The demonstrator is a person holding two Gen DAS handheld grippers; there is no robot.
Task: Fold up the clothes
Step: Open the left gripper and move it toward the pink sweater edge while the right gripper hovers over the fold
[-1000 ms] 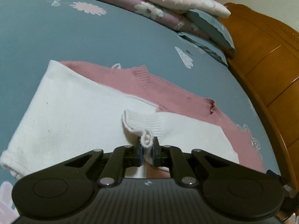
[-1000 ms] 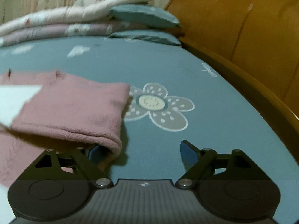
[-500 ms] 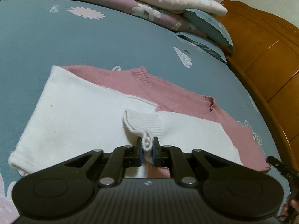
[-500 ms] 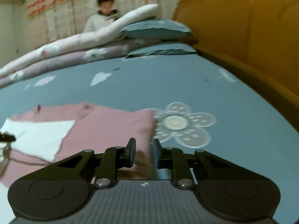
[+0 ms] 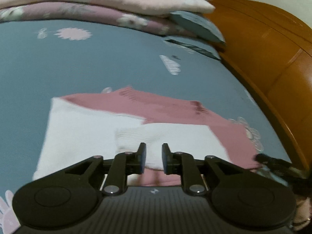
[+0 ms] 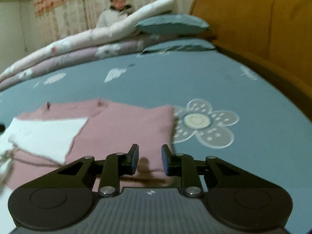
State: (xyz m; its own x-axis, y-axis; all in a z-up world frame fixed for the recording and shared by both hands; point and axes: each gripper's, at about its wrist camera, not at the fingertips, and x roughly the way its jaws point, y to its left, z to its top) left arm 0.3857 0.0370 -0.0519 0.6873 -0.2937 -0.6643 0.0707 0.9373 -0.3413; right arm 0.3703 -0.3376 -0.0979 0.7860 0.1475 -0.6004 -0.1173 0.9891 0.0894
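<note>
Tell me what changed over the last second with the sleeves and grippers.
The left gripper opened and let go of the white cuff, which now lies flat on the sweater. The right gripper, briefly closed at the pink sleeve, is open again. The sweater stays on the bed.

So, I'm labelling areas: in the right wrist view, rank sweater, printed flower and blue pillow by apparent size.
1. Sweater, largest, though nearest the camera.
2. Printed flower and blue pillow look alike; the pillow lies farther away, so unranked.

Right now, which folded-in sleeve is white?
The sleeve before the left gripper is white; the one before the right gripper is pink.
</note>
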